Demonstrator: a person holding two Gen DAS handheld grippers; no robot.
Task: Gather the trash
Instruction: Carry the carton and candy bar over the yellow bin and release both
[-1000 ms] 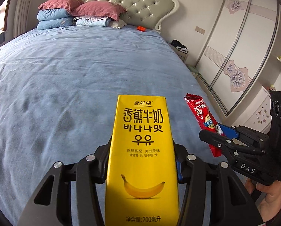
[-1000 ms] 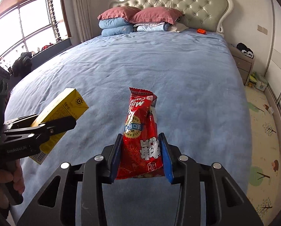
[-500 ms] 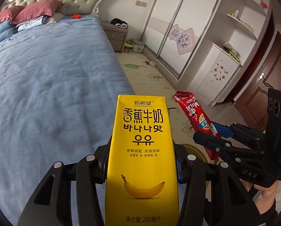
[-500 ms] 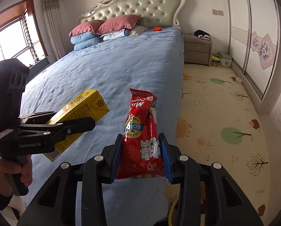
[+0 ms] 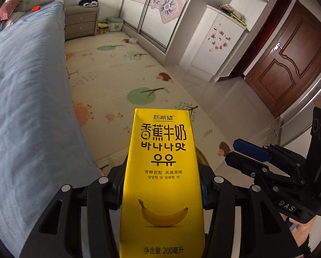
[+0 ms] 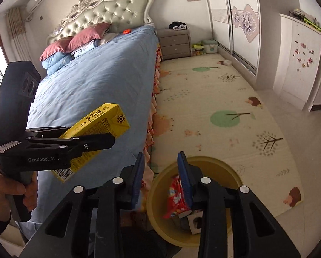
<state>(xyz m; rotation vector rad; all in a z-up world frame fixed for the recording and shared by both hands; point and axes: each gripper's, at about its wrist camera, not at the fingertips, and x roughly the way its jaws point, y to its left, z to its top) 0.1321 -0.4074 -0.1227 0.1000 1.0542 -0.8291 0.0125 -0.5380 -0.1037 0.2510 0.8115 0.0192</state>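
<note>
In the left wrist view, the tall yellow banana-milk carton is filling the gap between its gripper's black fingers and running off the bottom edge, covering the floor straight ahead and all but a sliver of the round yellow plastic bin behind its right edge. In the right wrist view, the right-hand blue pad is crossing the red crinkled snack wrapper lying in that bin below the tool, and the paler scraps under the wrapper are too dark and blocked to identify. The hand on the other tool's grip, at the left of that view, is being cut off by the edge, its sleeve lost in shadow.
</note>
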